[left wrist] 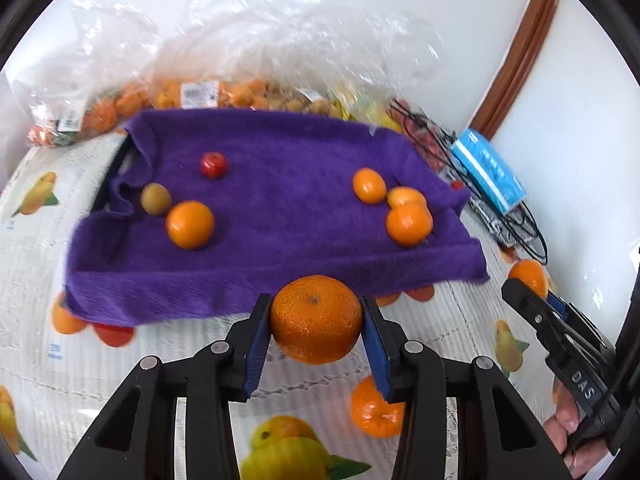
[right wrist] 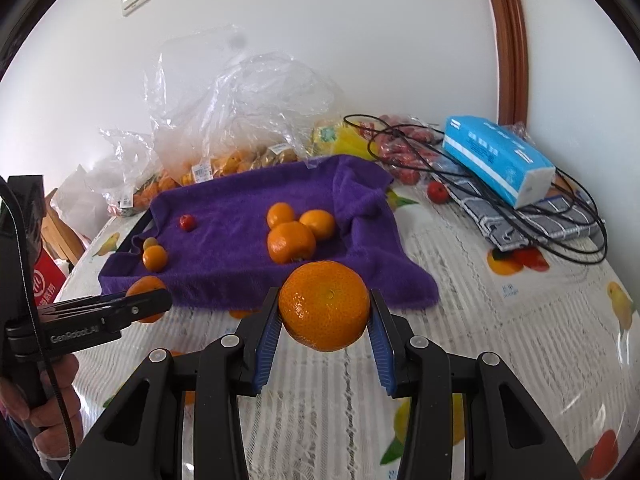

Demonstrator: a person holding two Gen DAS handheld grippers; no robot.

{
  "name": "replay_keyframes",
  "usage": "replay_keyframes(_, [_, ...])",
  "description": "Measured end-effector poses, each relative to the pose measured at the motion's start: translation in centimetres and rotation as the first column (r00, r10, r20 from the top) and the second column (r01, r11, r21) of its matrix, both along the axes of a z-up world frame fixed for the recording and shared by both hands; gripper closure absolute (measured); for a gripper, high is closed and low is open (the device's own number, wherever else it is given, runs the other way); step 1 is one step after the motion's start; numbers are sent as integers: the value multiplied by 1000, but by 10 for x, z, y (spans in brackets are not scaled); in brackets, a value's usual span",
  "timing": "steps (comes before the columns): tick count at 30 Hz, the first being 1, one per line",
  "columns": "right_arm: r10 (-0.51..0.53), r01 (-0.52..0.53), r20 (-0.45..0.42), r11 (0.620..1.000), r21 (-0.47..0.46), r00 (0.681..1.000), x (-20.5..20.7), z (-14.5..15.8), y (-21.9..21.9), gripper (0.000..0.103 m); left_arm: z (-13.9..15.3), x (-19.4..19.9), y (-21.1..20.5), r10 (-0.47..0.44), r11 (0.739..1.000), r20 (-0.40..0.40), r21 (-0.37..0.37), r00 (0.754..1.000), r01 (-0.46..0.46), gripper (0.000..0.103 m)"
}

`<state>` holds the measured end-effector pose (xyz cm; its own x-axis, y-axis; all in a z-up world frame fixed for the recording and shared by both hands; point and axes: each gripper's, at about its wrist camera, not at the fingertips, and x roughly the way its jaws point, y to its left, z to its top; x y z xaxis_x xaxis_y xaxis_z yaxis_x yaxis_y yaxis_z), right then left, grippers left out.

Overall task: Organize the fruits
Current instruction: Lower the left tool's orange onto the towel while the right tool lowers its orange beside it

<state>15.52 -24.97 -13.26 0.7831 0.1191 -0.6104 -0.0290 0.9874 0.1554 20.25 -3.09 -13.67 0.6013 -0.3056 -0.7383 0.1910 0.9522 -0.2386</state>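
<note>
While loose fruit waits on the purple towel (left wrist: 280, 200), each hand carries a mandarin toward it. On the left, the left tool (left wrist: 316, 320) is clamped on one mandarin (left wrist: 316, 318), held clear of the fruit-printed worktop (left wrist: 36, 360). On the right, the right tool (right wrist: 325, 312) grips a second mandarin (right wrist: 324, 306) just short of the towel's near edge, facing three oranges (right wrist: 291, 242) grouped there (apparently a sorting pile, so like may join like).
</note>
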Motion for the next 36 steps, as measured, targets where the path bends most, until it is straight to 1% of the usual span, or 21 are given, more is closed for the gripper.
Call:
replay_keyframes(4, [1, -1, 4, 1000, -5, 1000, 16, 6, 5, 61, 13, 5, 18, 41, 999, 27, -18, 999, -41, 62])
replay_keyframes(10, [10, -10, 11, 1000, -24, 1000, 41, 19, 13, 61, 29, 23, 41, 112, 994, 67, 0, 991, -112, 62])
replay_keyframes(16, [25, -24, 29, 999, -40, 999, 71, 32, 21, 61, 36, 46, 55, 172, 985, 92, 6, 981, -174, 62])
replay_keyframes(19, [38, -37, 27, 998, -41, 999, 86, 34, 24, 61, 36, 57, 58, 194, 981, 92, 4, 977, -195, 62])
replay_keyframes(22, [50, -49, 13, 998, -45, 999, 100, 31, 27, 61, 33, 68, 61, 204, 979, 83, -1, 975, -205, 62])
replay_keyframes(27, [81, -81, -20, 995, -49, 997, 121, 20, 34, 61, 26, 84, 59, 216, 976, 76, 22, 973, -219, 62])
replay_keyframes(33, [106, -108, -52, 993, -44, 993, 135, 0, 43, 61, 10, 101, 57, 229, 972, 54, 34, 972, -231, 62])
replay_keyframes(36, [115, -119, -74, 991, -53, 991, 137, -8, 46, 61, 2, 107, 57, 232, 972, 31, 23, 972, -232, 62])
